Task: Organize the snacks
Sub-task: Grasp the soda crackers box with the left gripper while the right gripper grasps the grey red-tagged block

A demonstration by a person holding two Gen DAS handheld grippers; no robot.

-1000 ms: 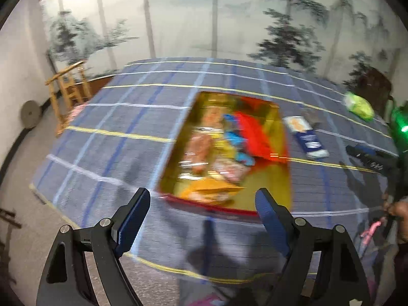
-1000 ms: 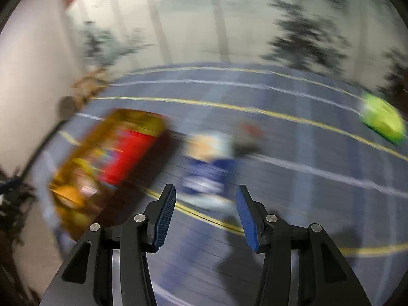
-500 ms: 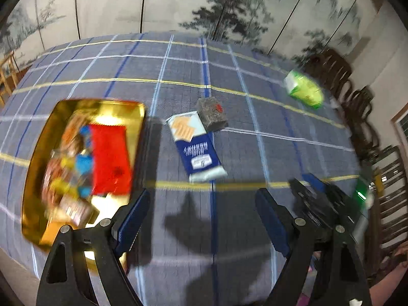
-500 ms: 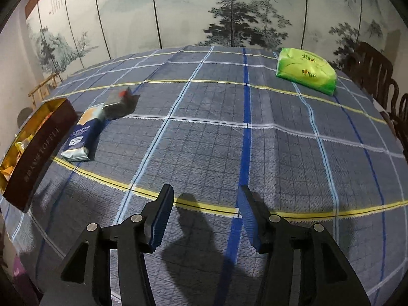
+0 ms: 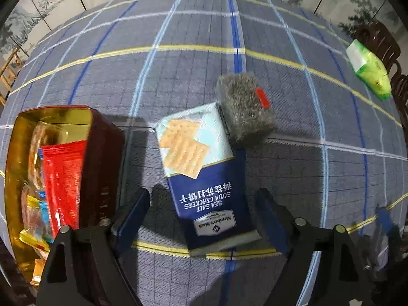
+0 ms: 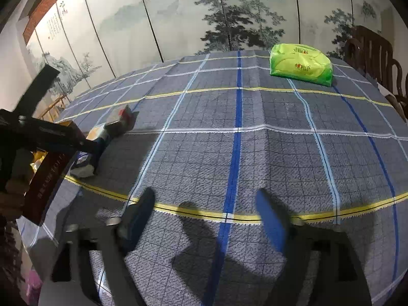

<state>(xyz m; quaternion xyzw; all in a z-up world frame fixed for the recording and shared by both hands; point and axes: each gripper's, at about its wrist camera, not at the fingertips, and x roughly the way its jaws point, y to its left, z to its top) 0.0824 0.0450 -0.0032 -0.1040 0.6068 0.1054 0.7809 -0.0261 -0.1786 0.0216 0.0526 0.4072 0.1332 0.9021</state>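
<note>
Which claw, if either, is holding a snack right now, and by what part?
Neither. The left claw hangs open over the cracker packet, its pads not pressing it. The right claw is opening over bare tablecloth.

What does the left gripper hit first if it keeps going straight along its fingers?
Most likely the soda cracker packet: it lies flat on the tablecloth between the open fingers of the left gripper, nothing above it. The grey block sits further on. Depth is hard to judge.
</note>
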